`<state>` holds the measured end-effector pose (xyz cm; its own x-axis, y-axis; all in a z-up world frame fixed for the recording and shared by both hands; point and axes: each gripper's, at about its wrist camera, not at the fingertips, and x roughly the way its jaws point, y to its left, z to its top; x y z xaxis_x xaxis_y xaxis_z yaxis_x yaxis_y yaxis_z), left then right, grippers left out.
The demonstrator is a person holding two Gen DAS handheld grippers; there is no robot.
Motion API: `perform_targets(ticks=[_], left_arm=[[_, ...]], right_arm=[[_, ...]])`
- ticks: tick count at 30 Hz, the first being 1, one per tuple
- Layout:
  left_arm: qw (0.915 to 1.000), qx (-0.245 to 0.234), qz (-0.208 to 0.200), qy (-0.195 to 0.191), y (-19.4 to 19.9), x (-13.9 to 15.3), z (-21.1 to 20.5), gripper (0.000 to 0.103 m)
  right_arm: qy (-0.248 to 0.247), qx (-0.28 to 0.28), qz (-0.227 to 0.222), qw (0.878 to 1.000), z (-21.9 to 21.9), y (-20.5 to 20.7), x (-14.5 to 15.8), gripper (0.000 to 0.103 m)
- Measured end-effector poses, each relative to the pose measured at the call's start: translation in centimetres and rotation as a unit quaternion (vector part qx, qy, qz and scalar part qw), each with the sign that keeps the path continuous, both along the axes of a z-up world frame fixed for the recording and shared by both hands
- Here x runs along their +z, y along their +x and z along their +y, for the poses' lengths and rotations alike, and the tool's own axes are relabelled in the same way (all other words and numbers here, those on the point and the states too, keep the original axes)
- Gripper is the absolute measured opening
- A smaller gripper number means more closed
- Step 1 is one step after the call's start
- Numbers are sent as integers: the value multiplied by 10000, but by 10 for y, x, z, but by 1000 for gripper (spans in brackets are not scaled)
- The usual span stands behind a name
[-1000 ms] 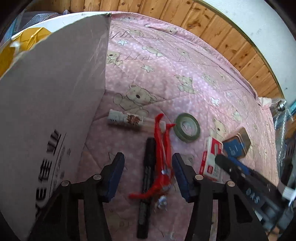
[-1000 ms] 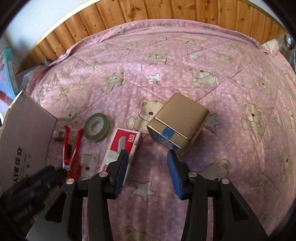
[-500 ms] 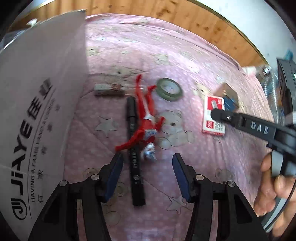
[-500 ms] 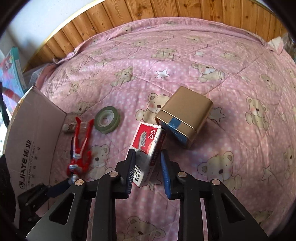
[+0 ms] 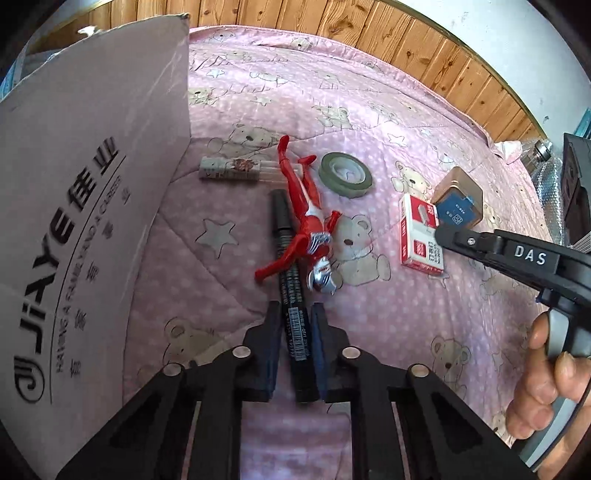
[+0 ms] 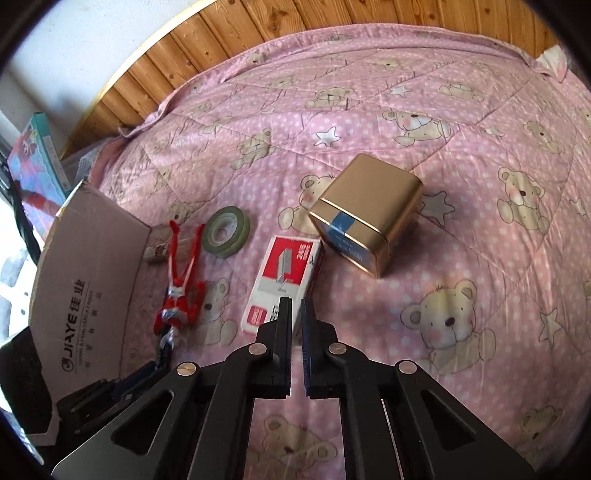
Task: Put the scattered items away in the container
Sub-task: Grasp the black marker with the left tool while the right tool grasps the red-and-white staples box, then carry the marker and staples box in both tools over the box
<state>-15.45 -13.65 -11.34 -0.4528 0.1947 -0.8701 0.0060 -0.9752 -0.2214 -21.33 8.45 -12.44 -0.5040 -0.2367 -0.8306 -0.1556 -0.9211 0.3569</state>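
Observation:
A black marker lies on the pink bear quilt, and my left gripper is shut on its near end. A red toy figure rests across the marker's far part. Beyond it lie a green tape roll and a printed tube. A red-and-white staple box lies beside a gold tin. My right gripper is shut on nothing, its tips over the staple box's near end. The cardboard box stands open on the left.
A person's hand holds the right gripper's handle at the right of the left wrist view. Wooden panelling borders the far side of the quilt. Books and clutter sit behind the cardboard box.
My left gripper's fingers have closed from wide open onto the marker's near end. My right gripper's fingers have closed too, with nothing between them, and now point at the staple box instead of the tin.

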Motion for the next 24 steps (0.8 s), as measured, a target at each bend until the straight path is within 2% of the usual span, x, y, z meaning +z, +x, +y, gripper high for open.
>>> perform_targets(ticks=[3, 5, 6, 8, 9, 10, 13, 14, 15, 16, 17, 18, 24], left_arm=[[9994, -44, -258, 206, 29, 3, -7, 14], [9995, -102, -267, 162, 48, 8, -7, 14], [9996, -75, -233, 124, 53, 9, -8, 19], [9997, -44, -201, 121, 50, 10, -8, 31], [9999, -6, -134, 92, 48, 10, -10, 39], [10000, -14, -53, 66, 47, 9, -11, 42], [10000, -57, -26, -30, 39, -1, -7, 43], [9998, -83, 122, -131, 40, 0, -5, 40], [9991, -138, 172, -352, 41, -1, 0, 31], [9980, -169, 218, -576, 42, 0, 3, 27], [9978, -188, 241, -594, 44, 0, 2, 16], [9984, -182, 218, -479, 44, 0, -2, 14], [9999, -121, 43, -95, 57, 5, -20, 14]], right_arm=[[37, 179, -24, 9998, -6, 18, 5, 5], [85, 123, -6, 9999, -8, 19, 4, 9], [114, 53, 16, 9999, -8, 16, 2, 11], [95, -2, -24, 10000, -10, 2, -3, 34], [114, -23, -20, 9999, -11, -5, -5, 49], [208, -54, 8, 9998, -14, -13, -7, 49], [594, 66, -107, 9982, -29, -39, -19, 52], [920, 124, 58, 9957, -37, -43, -19, 52], [1341, 283, -2, 9906, -48, -47, -23, 53], [1602, 351, -11, 9865, -55, -46, -22, 47], [1531, 308, 2, 9877, -53, -44, -21, 41], [1306, 271, -6, 9911, -47, -40, -20, 38], [175, -62, 20, 9998, -15, -1, -13, 38]])
